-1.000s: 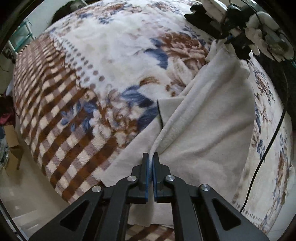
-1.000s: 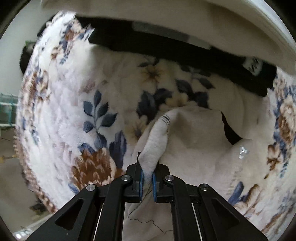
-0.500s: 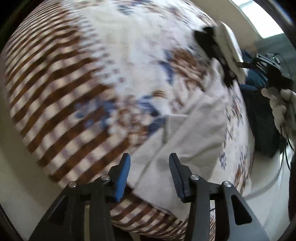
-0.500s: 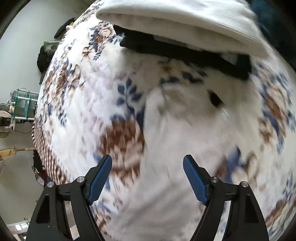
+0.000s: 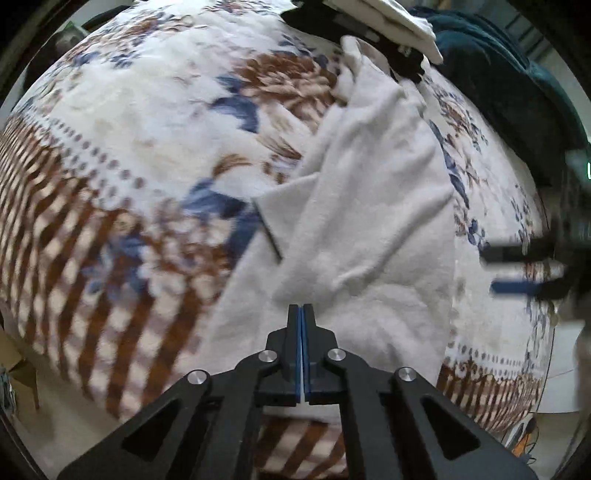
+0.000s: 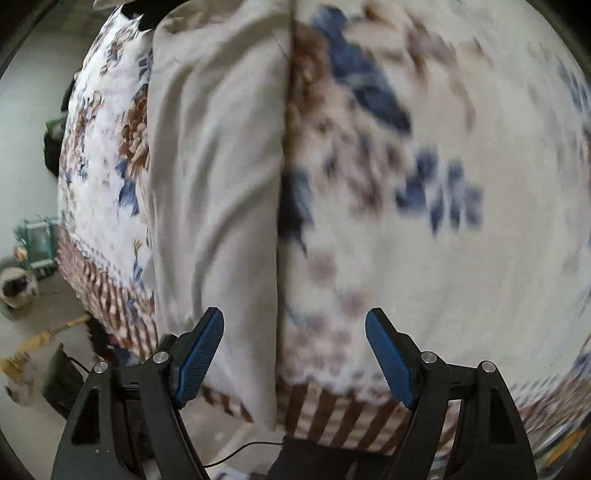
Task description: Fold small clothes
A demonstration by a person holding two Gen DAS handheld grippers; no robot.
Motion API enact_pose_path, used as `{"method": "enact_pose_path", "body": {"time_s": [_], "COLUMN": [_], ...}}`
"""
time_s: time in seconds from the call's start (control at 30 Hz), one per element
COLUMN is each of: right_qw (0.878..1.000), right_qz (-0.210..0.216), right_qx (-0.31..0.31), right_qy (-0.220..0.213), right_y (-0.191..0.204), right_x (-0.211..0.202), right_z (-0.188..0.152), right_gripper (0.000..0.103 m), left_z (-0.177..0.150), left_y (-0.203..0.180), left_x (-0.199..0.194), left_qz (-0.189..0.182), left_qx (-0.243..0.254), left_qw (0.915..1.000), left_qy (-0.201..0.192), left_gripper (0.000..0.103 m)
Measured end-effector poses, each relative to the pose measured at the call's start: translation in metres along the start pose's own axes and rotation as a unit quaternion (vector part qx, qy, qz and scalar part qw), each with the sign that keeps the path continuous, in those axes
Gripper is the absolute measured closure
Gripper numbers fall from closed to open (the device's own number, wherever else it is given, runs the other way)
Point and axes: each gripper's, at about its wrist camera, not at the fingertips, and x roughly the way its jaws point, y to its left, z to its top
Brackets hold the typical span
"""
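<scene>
A cream fleece garment (image 5: 369,206) lies folded lengthwise on the floral blanket (image 5: 147,122). My left gripper (image 5: 302,314) hovers over the garment's near end with its jaws closed together; no cloth shows between the pads. My right gripper (image 6: 294,343) is open and empty, above the garment's long edge (image 6: 221,177) near the bed's front. The right gripper also shows in the left wrist view (image 5: 524,273) at the right, blurred.
A stack of folded white and black clothes (image 5: 384,26) sits at the far end of the bed, next to a dark teal cloth (image 5: 498,70). The bed's checked border (image 5: 55,221) drops to the floor. Clutter stands on the floor (image 6: 26,266) at left.
Both grippers let go of the garment and pulled back. The left gripper has since shut again over the garment's near end. The right gripper has swung round to the bed's front and stays open.
</scene>
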Motion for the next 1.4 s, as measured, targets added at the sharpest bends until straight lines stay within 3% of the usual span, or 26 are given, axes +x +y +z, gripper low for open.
{"method": "enact_pose_path", "body": {"time_s": [0.1, 0.2, 0.27, 0.3, 0.33, 0.37, 0.53, 0.57, 0.6, 0.63, 0.8, 1.1, 1.3, 1.37, 1.4], "right_qw": [1.000, 0.998, 0.997, 0.997, 0.998, 0.998, 0.997, 0.996, 0.994, 0.992, 0.986, 0.989, 0.988, 0.988, 0.987], "right_qz": [0.023, 0.046, 0.059, 0.058, 0.053, 0.045, 0.019, 0.018, 0.019, 0.022, 0.032, 0.033, 0.043, 0.040, 0.044], "right_qx": [0.008, 0.035, 0.045, 0.045, 0.041, 0.039, 0.074, 0.084, 0.103, 0.116, 0.153, 0.140, 0.144, 0.146, 0.148], "right_qy": [0.004, 0.010, 0.010, 0.006, 0.000, -0.009, -0.027, -0.028, -0.033, -0.035, -0.051, -0.046, -0.033, -0.032, -0.032], "right_y": [-0.009, -0.017, -0.016, -0.013, -0.009, -0.005, 0.003, 0.007, 0.005, 0.007, 0.007, 0.016, 0.016, 0.016, 0.015], "right_x": [0.013, 0.024, 0.031, 0.032, 0.032, 0.032, 0.046, 0.049, 0.051, 0.054, 0.056, 0.059, 0.072, 0.074, 0.076], "right_z": [-0.033, -0.062, -0.075, -0.080, -0.082, -0.084, -0.088, -0.086, -0.089, -0.089, -0.095, -0.105, -0.111, -0.111, -0.112], "right_gripper": [0.022, 0.022, 0.022, 0.022, 0.022, 0.022, 0.022, 0.022, 0.022, 0.022, 0.022, 0.022, 0.022, 0.022, 0.022], "left_z": [0.000, 0.004, 0.008, 0.010, 0.012, 0.014, 0.022, 0.026, 0.026, 0.028, 0.029, 0.037, 0.046, 0.044, 0.043], "left_y": [0.018, 0.031, 0.030, 0.030, 0.028, 0.026, 0.008, 0.006, 0.005, 0.004, 0.004, 0.038, 0.041, 0.034, 0.030], "left_x": [-0.006, -0.006, 0.006, 0.011, 0.018, 0.021, 0.046, 0.051, 0.053, 0.054, 0.032, 0.002, 0.016, 0.025, 0.031], "left_qz": [-0.019, -0.101, -0.136, -0.141, -0.142, -0.137, -0.122, -0.122, -0.123, -0.118, -0.115, -0.091, -0.155, -0.163, -0.165], "left_qx": [-0.015, -0.056, -0.072, -0.075, -0.071, -0.064, 0.015, 0.021, 0.030, 0.041, 0.070, 0.030, 0.011, 0.020, 0.025], "left_qw": [0.9997, 0.9933, 0.9875, 0.9862, 0.9859, 0.9870, 0.9899, 0.9898, 0.9894, 0.9898, 0.9904, 0.9952, 0.9862, 0.9840, 0.9829], "left_qy": [0.005, 0.013, 0.034, 0.045, 0.052, 0.055, 0.071, 0.071, 0.070, 0.069, 0.033, 0.015, 0.057, 0.070, 0.078], "left_gripper": [0.103, 0.101, 0.087, 0.069, 0.058, 0.058, 0.061, 0.068, 0.091, 0.100, 0.102, 0.103, 0.101, 0.096, 0.086]}}
